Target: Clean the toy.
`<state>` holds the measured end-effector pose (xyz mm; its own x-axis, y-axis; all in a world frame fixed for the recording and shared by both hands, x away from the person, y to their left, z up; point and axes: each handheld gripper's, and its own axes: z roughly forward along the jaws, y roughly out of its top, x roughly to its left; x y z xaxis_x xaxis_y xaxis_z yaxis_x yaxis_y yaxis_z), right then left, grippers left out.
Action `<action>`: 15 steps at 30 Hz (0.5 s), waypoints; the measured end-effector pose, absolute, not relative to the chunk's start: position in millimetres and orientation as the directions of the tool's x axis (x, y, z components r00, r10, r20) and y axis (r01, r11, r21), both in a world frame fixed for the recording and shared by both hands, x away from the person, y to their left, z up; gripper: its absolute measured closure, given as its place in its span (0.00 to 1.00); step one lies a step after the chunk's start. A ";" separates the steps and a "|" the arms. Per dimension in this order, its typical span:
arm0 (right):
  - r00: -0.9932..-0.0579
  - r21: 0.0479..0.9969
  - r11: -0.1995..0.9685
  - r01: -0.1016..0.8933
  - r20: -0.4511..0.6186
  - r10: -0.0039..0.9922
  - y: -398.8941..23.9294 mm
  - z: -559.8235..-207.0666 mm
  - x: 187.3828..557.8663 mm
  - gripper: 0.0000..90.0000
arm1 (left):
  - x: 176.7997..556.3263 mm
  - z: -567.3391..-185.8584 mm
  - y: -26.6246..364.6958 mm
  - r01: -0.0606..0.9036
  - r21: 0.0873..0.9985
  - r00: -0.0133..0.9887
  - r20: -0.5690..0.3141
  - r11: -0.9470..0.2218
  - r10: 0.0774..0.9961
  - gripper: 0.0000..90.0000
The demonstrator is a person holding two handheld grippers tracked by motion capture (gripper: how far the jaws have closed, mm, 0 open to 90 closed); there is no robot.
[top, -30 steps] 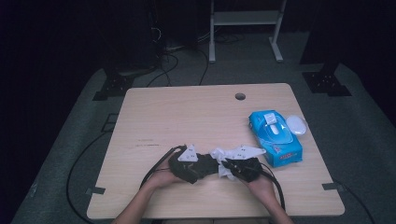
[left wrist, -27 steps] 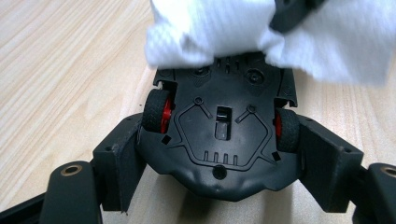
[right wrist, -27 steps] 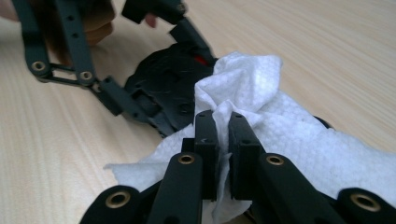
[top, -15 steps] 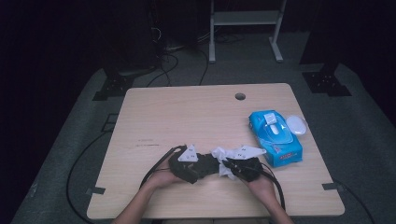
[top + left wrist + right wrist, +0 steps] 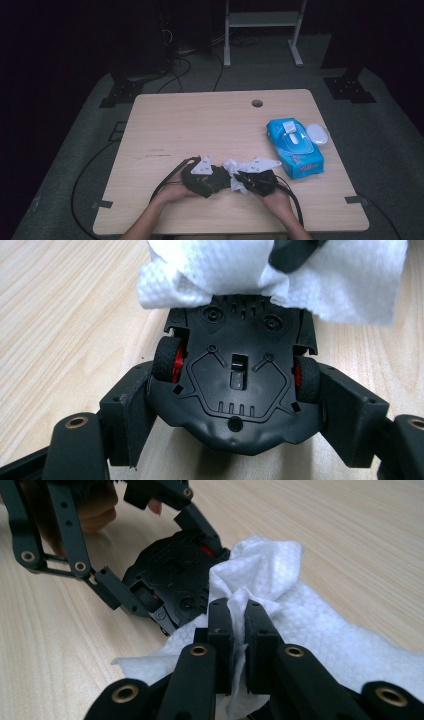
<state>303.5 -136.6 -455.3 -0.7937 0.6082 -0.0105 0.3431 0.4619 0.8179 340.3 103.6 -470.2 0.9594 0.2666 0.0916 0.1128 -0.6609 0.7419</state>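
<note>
A black toy car [image 5: 235,390] with red wheel hubs lies belly-up between the jaws of my left gripper [image 5: 240,407], which is shut on its two sides at the wheels. A white wipe [image 5: 225,270] drapes over the car's far end. My right gripper [image 5: 239,625] is shut on a fold of that wipe [image 5: 300,625] and holds it against the car [image 5: 170,575]. In the high view both grippers meet near the table's front edge, the left gripper [image 5: 220,177] facing the right gripper [image 5: 241,179], with the crumpled wipe [image 5: 239,167] between them.
A blue pack of wipes [image 5: 295,147] lies at the right of the wooden table [image 5: 200,125], with a white oval lid [image 5: 317,133] beside it. A cable hole [image 5: 257,103] sits near the far edge. Black cables trail from both grippers off the front.
</note>
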 end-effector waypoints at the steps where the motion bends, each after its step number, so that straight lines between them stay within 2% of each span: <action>1: -0.794 0.817 0.464 0.342 -0.013 0.608 -136.2 -455.5 303.4 0.93 | 340.2 -470.3 104.3 0.112 0.744 0.959 0.092 -0.659 0.267 0.27; 8: -0.746 0.820 0.426 0.384 0.004 0.666 -152.3 -454.8 308.1 0.92 | 340.6 -470.2 104.9 0.112 0.745 0.959 0.092 -0.657 0.268 0.27; 15: -0.790 0.818 0.463 0.342 -0.017 0.613 -131.3 -454.7 306.1 0.93 | 341.1 -469.1 106.7 0.106 0.740 0.959 0.099 -0.664 0.264 0.27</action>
<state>306.1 -131.3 -454.7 -0.7897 0.6133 -0.0168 0.3420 0.4626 0.8179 341.1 106.7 -469.1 0.9593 0.2642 0.0993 0.1062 -0.6638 0.7403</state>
